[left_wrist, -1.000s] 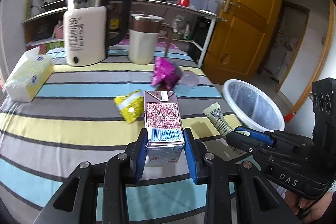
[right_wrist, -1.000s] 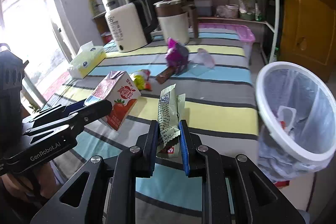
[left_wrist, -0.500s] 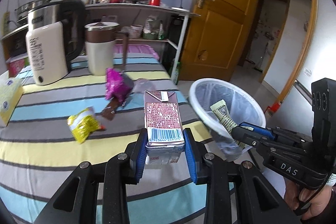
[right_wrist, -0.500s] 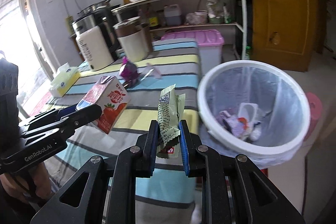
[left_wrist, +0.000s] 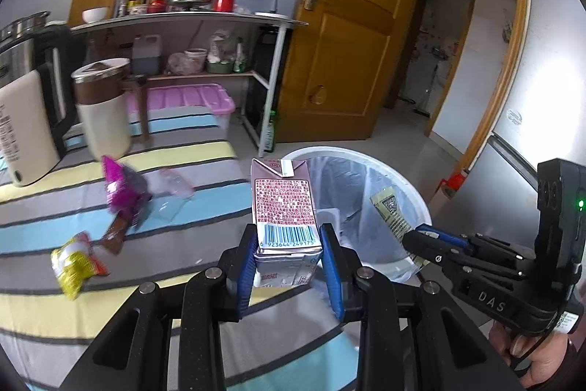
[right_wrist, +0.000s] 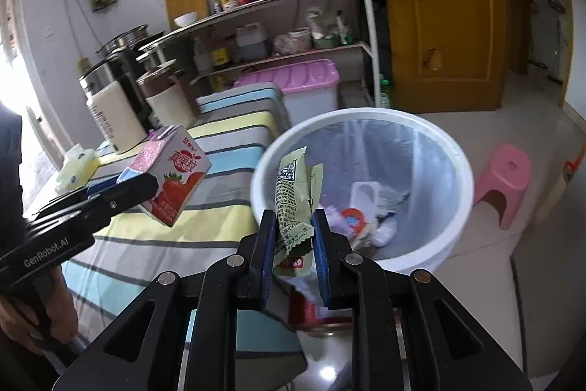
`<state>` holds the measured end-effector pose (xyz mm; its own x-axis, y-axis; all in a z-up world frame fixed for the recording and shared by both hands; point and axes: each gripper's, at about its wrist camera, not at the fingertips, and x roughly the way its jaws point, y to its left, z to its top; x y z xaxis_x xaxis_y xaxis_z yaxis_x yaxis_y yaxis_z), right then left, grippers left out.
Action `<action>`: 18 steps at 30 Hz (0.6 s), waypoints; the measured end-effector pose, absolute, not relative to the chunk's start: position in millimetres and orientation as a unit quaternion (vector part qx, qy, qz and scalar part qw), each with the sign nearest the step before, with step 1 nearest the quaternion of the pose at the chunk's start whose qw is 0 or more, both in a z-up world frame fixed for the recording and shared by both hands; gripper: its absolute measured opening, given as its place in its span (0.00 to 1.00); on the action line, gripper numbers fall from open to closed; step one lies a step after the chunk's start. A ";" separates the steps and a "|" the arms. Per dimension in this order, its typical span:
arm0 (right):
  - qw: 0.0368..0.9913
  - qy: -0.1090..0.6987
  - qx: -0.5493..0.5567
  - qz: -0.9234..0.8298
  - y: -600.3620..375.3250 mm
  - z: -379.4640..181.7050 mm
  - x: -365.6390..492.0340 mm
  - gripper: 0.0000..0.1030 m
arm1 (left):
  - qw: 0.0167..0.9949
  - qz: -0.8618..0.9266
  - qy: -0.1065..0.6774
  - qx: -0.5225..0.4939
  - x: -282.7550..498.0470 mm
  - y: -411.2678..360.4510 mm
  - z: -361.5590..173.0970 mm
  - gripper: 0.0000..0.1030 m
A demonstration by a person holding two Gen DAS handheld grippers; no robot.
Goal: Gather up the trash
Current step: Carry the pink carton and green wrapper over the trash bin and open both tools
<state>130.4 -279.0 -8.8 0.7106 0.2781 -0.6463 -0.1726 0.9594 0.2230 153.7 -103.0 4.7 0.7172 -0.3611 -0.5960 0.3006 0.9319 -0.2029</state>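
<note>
My left gripper [left_wrist: 288, 246] is shut on a pink strawberry milk carton [left_wrist: 284, 207], held in the air at the near rim of the white trash bin [left_wrist: 417, 200]; the carton also shows in the right wrist view [right_wrist: 172, 171]. My right gripper [right_wrist: 293, 237] is shut on a pale green wrapper [right_wrist: 295, 200], held over the near rim of the bin [right_wrist: 457, 152], which holds several pieces of trash. The wrapper also shows in the left wrist view [left_wrist: 392, 215]. A magenta wrapper [left_wrist: 121, 187], a yellow packet [left_wrist: 75, 262] and clear plastic [left_wrist: 175, 184] lie on the striped table [left_wrist: 183, 237].
A kettle [left_wrist: 25, 120] and a cream jug [left_wrist: 102, 109] stand at the table's far side. A pink-lidded box [right_wrist: 304, 79] and a metal shelf [left_wrist: 219, 21] are behind. A pink stool [right_wrist: 507, 178] stands right of the bin, by the wooden door [right_wrist: 447, 10].
Both grippers have swung right, away from the table and to the trash bin, each still holding its item. The bin now fills more of both views.
</note>
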 end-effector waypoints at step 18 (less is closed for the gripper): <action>0.918 0.382 0.086 0.070 -320.9 -31.2 164.4 0.20 | 0.905 -0.235 0.353 -0.035 209.7 -161.7 -17.0 0.33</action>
